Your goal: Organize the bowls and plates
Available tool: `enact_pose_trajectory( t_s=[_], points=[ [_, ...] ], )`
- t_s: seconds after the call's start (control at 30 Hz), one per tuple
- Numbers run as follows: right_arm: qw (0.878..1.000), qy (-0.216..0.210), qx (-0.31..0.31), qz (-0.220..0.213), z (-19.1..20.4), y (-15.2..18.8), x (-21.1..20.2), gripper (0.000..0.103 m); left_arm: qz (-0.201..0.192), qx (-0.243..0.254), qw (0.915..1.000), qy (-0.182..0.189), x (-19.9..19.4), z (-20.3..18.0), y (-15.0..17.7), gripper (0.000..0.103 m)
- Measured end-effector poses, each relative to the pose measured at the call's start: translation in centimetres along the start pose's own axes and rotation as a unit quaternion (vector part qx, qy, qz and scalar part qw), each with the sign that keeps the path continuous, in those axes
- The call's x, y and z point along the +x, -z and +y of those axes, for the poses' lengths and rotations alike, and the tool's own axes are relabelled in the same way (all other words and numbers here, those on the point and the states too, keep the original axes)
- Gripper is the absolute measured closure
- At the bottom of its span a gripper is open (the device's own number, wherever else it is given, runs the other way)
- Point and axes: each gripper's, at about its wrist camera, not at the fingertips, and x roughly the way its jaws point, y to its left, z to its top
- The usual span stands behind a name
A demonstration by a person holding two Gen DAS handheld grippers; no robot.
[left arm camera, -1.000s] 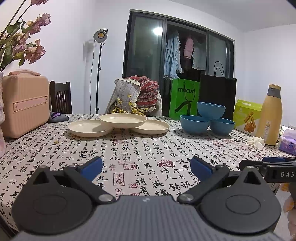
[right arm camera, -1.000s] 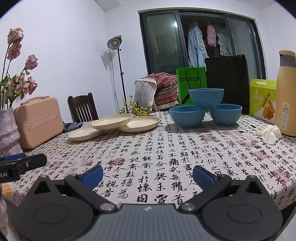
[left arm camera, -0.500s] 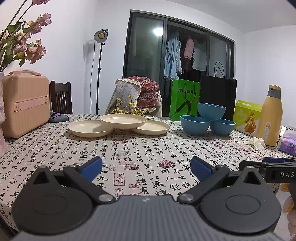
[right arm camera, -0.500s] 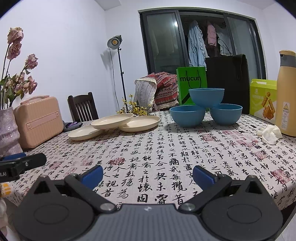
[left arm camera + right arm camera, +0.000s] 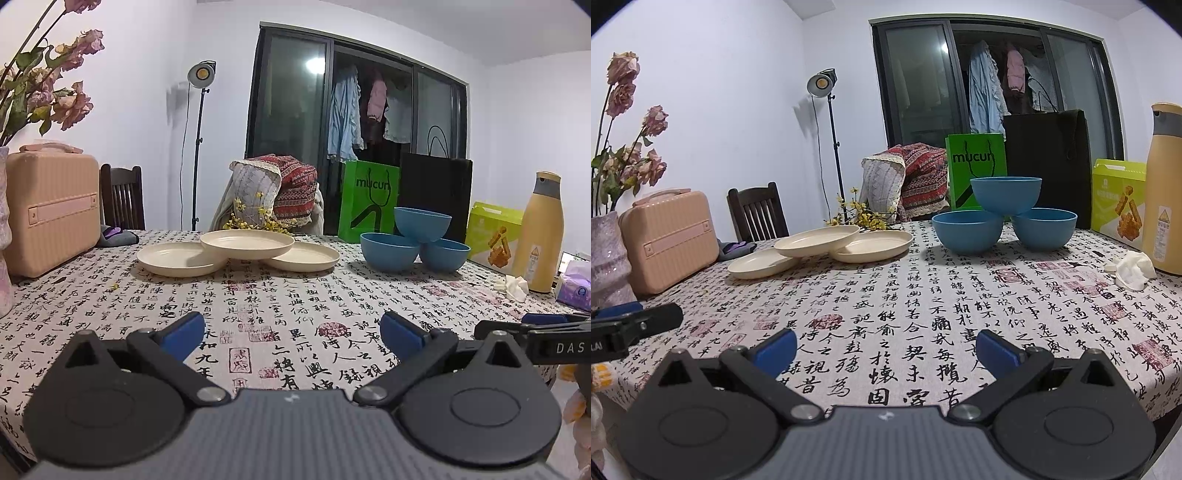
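On top of the table with the white cloth covered in black writing (image 5: 258,306): three round cream plates and three round blue bowls, all far from both grippers. Nothing tidied yet, by the look of it.

Cream plates first. Left cream plate (image 5: 179,258) flat on the cloth. Right cream plate (image 5: 304,257) flat too. Middle cream plate (image 5: 247,243) up on top, resting on the rims of the other two, like a little bridge. Not a neat pile.

Blue bowls next, to the right of the plates. Front blue bowl (image 5: 388,251) and back blue bowl (image 5: 445,254) side by side on the cloth. Top blue bowl (image 5: 422,223) perched on both of them. Not sitting inside each other yet.

Near the front edge of the table: left gripper (image 5: 291,330), jaws wide apart, holding nothing. Right gripper (image 5: 886,345), jaws wide apart as well, holding nothing. Both low and near the table edge, pointing at the dishes, well apart from them.

Off to the sides: pink case (image 5: 51,210), tall yellow bottle (image 5: 539,232), green paper bag (image 5: 369,201). Not part of the job.

Still to do, most likely: everything. Probably plates into one stack, bowls nested one inside the next. Top plate and top bowl look easiest to lift first.
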Motion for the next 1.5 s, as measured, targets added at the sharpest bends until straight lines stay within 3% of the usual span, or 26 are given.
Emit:
enact_pose_trajectory(
  t_s=[0.37, 0.77, 1.5],
  points=[
    [1.0, 0.004, 0.003, 0.003, 0.6, -1.3, 1.8, 0.0, -0.008, -0.009, 0.9999, -0.006, 0.6, 1.2, -0.2, 0.0],
    [1.0, -0.011, 0.004, 0.0, 1.7, -3.5, 5.2, 0.0, -0.025, -0.027, 0.9986, -0.037, 1.8, 3.9, -1.1, 0.0],
    [0.999, -0.039, 0.005, -0.008, 5.5, -9.2, 11.9, 0.0, -0.048, -0.036, 0.9966, -0.057, 5.2, 7.4, -5.4, 0.0]
  ],
)
